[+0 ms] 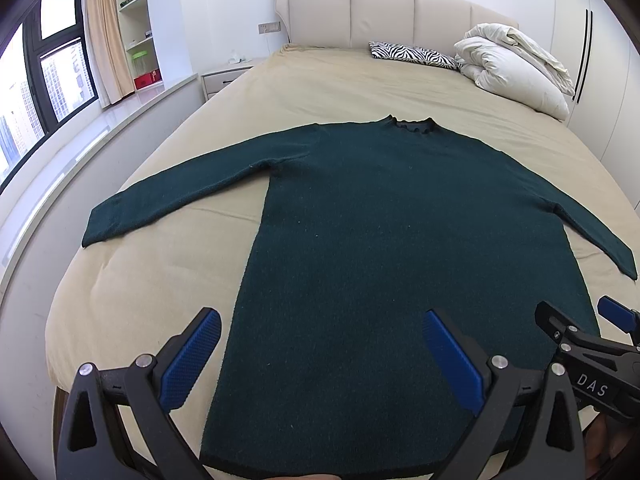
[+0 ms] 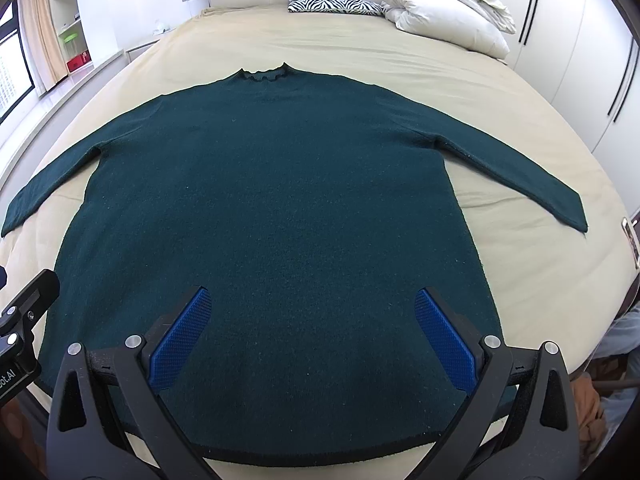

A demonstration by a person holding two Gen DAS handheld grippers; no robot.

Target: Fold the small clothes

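A dark green sweater (image 1: 380, 220) lies flat on the bed (image 1: 320, 80), filling the middle of both views, collar toward the headboard at the top, sleeves spread out to left and right. My left gripper (image 1: 320, 334) sits at the bottom of its view over the sweater's hem, its blue fingers (image 1: 192, 360) spread wide and holding nothing. My right gripper (image 2: 310, 308) hangs low over the hem too, fingers (image 2: 444, 336) wide apart and empty. A zebra pillow (image 1: 414, 55) and a white duvet (image 1: 516, 68) sit at the upper right.
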